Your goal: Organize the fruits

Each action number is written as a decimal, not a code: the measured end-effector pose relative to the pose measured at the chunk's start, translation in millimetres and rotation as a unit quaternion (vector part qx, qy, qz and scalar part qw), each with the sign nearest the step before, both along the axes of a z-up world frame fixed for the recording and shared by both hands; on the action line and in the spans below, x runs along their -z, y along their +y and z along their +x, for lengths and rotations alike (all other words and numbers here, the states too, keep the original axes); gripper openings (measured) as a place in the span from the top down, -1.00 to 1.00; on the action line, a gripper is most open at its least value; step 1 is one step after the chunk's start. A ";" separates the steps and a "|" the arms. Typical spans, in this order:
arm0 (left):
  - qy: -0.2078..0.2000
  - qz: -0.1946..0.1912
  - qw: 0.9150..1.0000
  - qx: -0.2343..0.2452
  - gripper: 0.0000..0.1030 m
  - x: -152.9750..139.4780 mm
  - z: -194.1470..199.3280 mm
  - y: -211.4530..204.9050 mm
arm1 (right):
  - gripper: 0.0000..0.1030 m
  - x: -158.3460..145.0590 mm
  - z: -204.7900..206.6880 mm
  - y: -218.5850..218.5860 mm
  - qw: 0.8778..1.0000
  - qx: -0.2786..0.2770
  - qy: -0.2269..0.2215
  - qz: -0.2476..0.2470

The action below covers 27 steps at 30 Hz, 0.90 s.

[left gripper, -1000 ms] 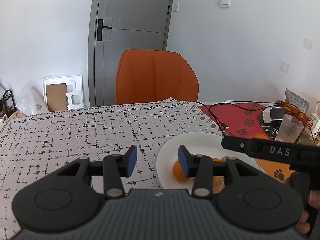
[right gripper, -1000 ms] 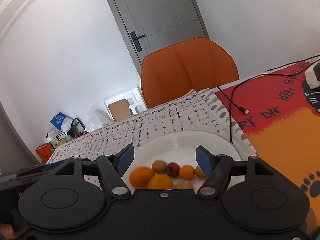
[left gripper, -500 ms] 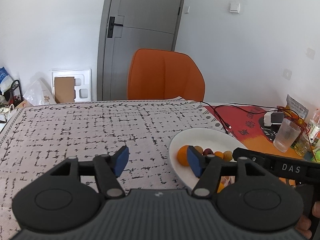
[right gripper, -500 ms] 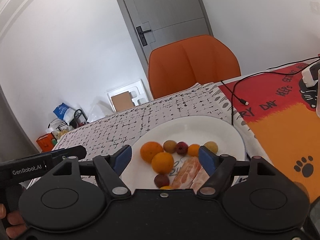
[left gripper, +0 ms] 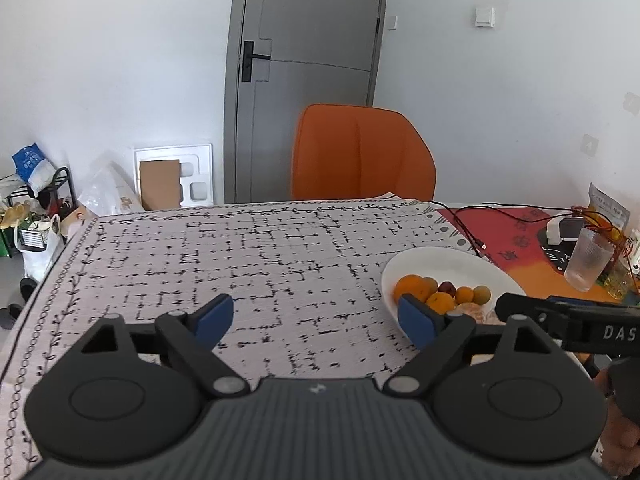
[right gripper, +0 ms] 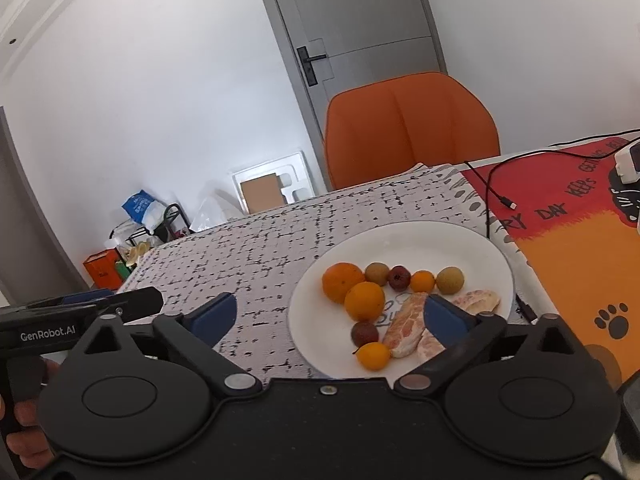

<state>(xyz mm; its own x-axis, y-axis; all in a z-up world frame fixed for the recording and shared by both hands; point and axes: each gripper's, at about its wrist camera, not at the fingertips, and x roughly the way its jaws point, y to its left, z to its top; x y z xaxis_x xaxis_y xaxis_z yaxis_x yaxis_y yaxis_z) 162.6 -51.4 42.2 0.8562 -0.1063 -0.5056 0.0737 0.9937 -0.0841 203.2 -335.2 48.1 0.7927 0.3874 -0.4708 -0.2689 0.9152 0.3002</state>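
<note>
A white plate (right gripper: 432, 240) on the patterned tablecloth holds two oranges (right gripper: 343, 282), small round yellow, brown and dark red fruits, and peeled pomelo segments (right gripper: 408, 326). The plate also shows in the left wrist view (left gripper: 444, 262) at the right. My right gripper (right gripper: 326, 318) is open and empty, raised just in front of the plate's near edge. My left gripper (left gripper: 316, 320) is open and empty above the tablecloth, left of the plate.
An orange chair (left gripper: 362, 152) stands behind the table. A red and orange mat (right gripper: 568, 224) with a black cable (right gripper: 490, 188) lies right of the plate. A ribbed glass (left gripper: 590, 258) and snack bags stand at the far right.
Both grippers have pulled back and risen, so the plate and fruit show more fully. Both jaws have opened wider.
</note>
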 end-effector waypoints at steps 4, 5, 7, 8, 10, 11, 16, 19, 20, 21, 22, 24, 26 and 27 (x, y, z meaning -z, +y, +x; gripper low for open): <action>-0.002 0.003 1.000 -0.013 -0.87 -5.4 -10.8 8.8 | -1.00 -5.8 -7.7 5.0 1.000 -0.011 -0.003 -0.006; -0.001 0.000 1.000 -0.017 -0.88 -6.5 -13.7 11.3 | -1.00 -7.0 -9.2 6.0 1.000 -0.014 -0.003 -0.009; 0.001 -0.003 1.000 -0.019 -0.90 -7.8 -19.8 15.3 | -1.00 -9.7 -13.1 8.0 1.000 -0.015 -0.003 -0.012; 0.003 -0.001 1.000 -0.021 -0.90 -8.2 -22.5 15.9 | -1.00 -11.2 -15.3 8.7 1.000 -0.016 -0.003 -0.013; 0.003 0.005 1.000 -0.024 -0.91 -9.1 -28.9 16.8 | -1.00 -13.2 -19.6 9.7 1.000 -0.019 -0.004 -0.014; 0.004 0.008 1.000 -0.024 -0.91 -9.0 -32.0 16.6 | -1.00 -13.9 -21.7 10.0 1.000 -0.021 -0.004 -0.015; 0.005 0.016 1.000 -0.024 -0.92 -10.9 -45.9 19.1 | -1.00 -18.8 -34.2 12.0 0.999 -0.028 -0.008 -0.025; 0.004 0.016 1.000 -0.024 -0.92 -12.1 -53.3 22.0 | -1.00 -20.1 -38.5 11.7 0.999 -0.031 -0.007 -0.026; 0.003 0.017 1.000 -0.023 -0.92 -12.5 -56.0 22.8 | -1.00 -20.4 -40.0 11.7 0.999 -0.032 -0.007 -0.026; 0.001 0.018 1.000 -0.023 -0.93 -13.1 -58.4 23.5 | -1.00 -20.9 -41.8 12.2 0.999 -0.033 -0.006 -0.025; 0.000 0.020 1.000 -0.022 -0.93 -13.3 -60.7 24.2 | -1.00 -21.2 -42.6 12.4 0.999 -0.034 -0.006 -0.026; 0.000 0.023 1.000 -0.020 -0.93 -13.6 -64.9 25.1 | -1.00 -22.9 -45.9 13.6 0.999 -0.035 -0.007 -0.028; -0.001 0.023 1.000 -0.021 -0.93 -13.7 -68.9 26.5 | -1.00 -23.4 -49.8 14.1 0.999 -0.036 -0.009 -0.029; -0.001 0.024 0.999 -0.022 -0.93 -13.6 -70.3 27.2 | -1.00 -23.8 -51.3 14.4 0.999 -0.037 -0.009 -0.029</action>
